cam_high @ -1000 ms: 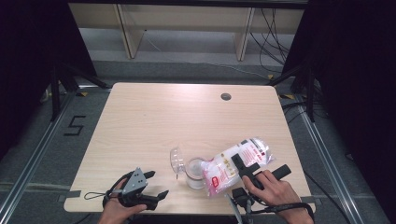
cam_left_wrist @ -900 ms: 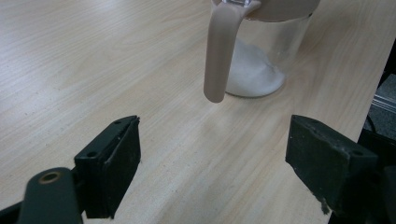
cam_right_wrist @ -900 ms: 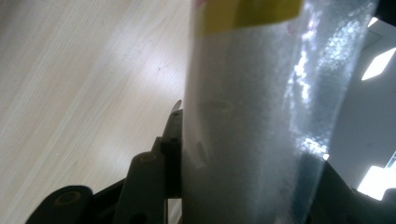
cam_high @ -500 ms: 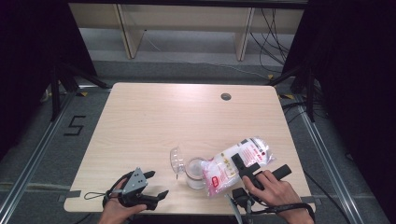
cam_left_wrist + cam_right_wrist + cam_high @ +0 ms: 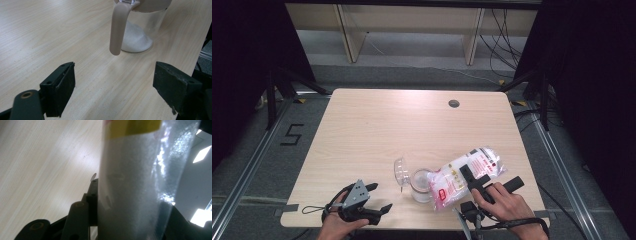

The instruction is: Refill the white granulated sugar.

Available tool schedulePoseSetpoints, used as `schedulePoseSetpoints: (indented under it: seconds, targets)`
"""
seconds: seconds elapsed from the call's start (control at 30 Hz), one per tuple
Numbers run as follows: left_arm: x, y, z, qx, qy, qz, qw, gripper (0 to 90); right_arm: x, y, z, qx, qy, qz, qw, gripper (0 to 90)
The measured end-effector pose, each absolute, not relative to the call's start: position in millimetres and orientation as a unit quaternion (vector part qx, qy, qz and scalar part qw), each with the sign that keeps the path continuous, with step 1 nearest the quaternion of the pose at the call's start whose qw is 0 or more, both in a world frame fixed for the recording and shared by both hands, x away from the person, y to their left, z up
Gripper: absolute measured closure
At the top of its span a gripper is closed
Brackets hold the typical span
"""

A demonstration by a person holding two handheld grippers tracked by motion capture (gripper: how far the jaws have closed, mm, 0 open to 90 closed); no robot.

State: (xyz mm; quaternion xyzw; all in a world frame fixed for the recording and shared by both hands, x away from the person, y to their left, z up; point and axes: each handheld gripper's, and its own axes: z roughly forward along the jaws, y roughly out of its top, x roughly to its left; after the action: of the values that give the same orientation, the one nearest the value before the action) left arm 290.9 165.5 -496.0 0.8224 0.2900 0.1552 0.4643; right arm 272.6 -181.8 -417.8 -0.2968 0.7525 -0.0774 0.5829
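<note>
Bag (image 5: 464, 177) tilted over jar (image 5: 421, 184); sugar (image 5: 137, 39) inside.

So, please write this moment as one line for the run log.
right claw: shut on bag, tipped over jar | left claw: open, empty | jar: white grains inside

The left hand's black two-jaw gripper (image 5: 379, 197) lay low at the near edge, jaws wide apart; the right hand's black gripper (image 5: 482, 176) stayed clamped.
</note>
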Motion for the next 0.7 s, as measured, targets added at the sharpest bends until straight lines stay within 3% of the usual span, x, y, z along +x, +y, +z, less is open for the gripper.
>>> schedulePoseSetpoints:
  seconds: [0.7]
  targets:
    - [290.8,165.7,-496.1,0.821,0.291,0.158,0.466,17.8,270.8,-179.8,-416.3,-0.301,0.750,-0.083,0.583,63.7]
